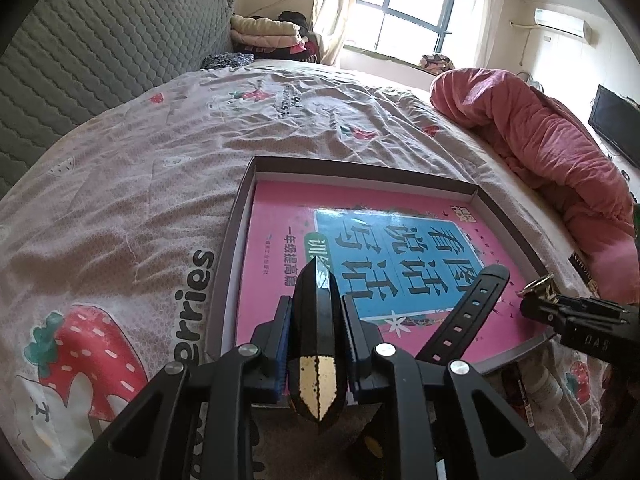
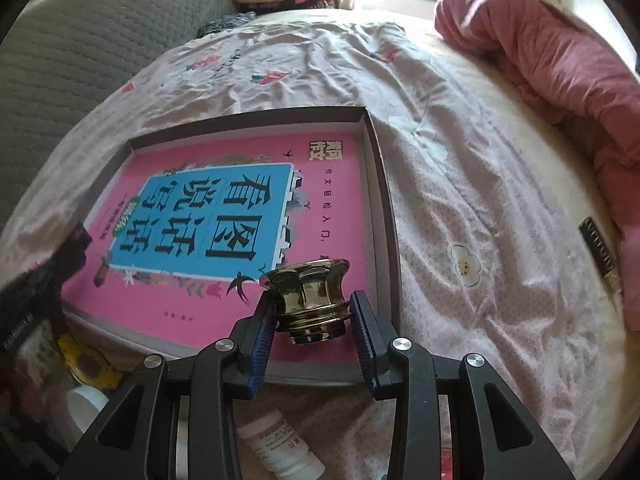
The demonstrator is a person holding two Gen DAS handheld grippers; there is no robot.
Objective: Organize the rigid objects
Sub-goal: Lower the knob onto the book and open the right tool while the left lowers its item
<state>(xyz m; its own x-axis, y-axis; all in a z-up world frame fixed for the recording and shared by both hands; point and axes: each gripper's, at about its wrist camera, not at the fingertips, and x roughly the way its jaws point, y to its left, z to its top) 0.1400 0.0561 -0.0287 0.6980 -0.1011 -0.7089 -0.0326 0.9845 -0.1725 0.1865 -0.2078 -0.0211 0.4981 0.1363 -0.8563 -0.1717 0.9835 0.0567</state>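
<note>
A shallow grey-brown box [image 1: 236, 236] lies on the bed with a pink and blue book [image 1: 280, 216] flat inside it. My left gripper [image 1: 316, 312] is shut on a black pointed object with a gold patch [image 1: 314, 364] and holds it over the box's near edge. A black watch strap [image 1: 464, 312] rests on the book beside it. In the right wrist view my right gripper [image 2: 313, 304] is shut on a fluted brass cap [image 2: 308, 292], held over the book [image 2: 200, 280] near the box's near right corner [image 2: 384, 208]. The same right gripper [image 1: 568, 312] also shows at the right edge of the left wrist view.
A white pill bottle [image 2: 280, 448], a yellow watch [image 2: 88, 364] and a white jar [image 2: 86, 404] lie on the strawberry-print sheet in front of the box. A rolled red quilt [image 1: 560, 168] runs along the right. A small dark item [image 2: 598, 248] lies beside it. A grey quilted headboard [image 1: 100, 40] stands at the left.
</note>
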